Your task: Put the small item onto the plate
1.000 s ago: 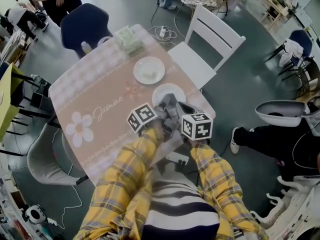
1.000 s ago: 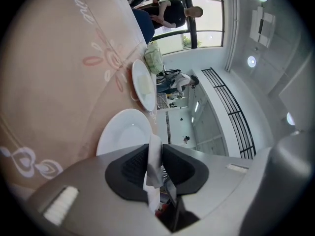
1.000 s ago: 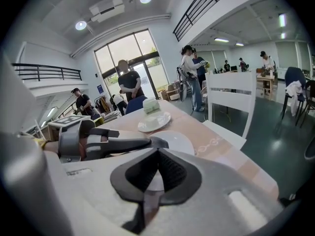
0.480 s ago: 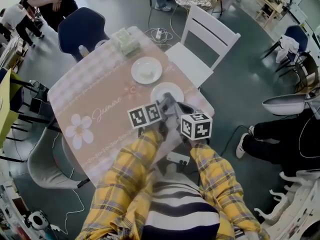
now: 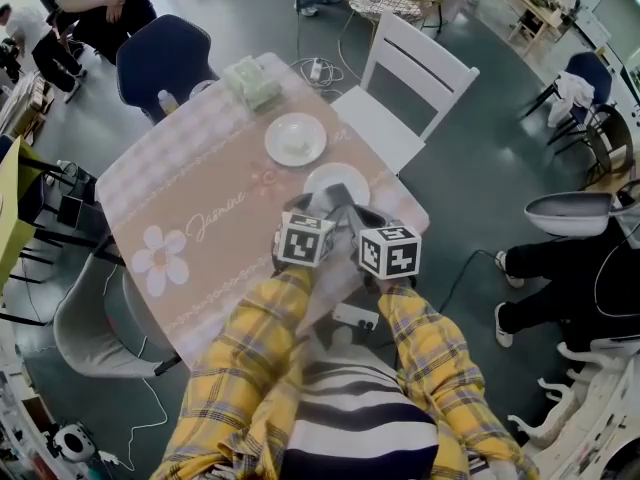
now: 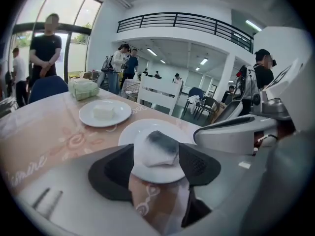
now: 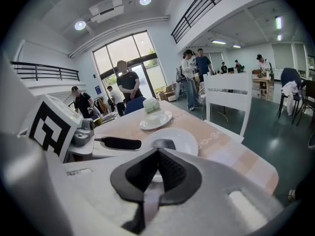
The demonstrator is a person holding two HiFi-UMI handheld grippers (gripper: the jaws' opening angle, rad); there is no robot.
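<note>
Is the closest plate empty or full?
Not empty: a small grey-topped item lies on the plate, between the left gripper's opening jaws.

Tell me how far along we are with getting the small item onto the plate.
Done: the small grey-topped white block lies on the near round white plate. In hand: the left gripper has its jaws opening on either side of the block, pads not pressing it. The right gripper is shut and empty. Left, it seems: only drawing the left gripper back.
</note>
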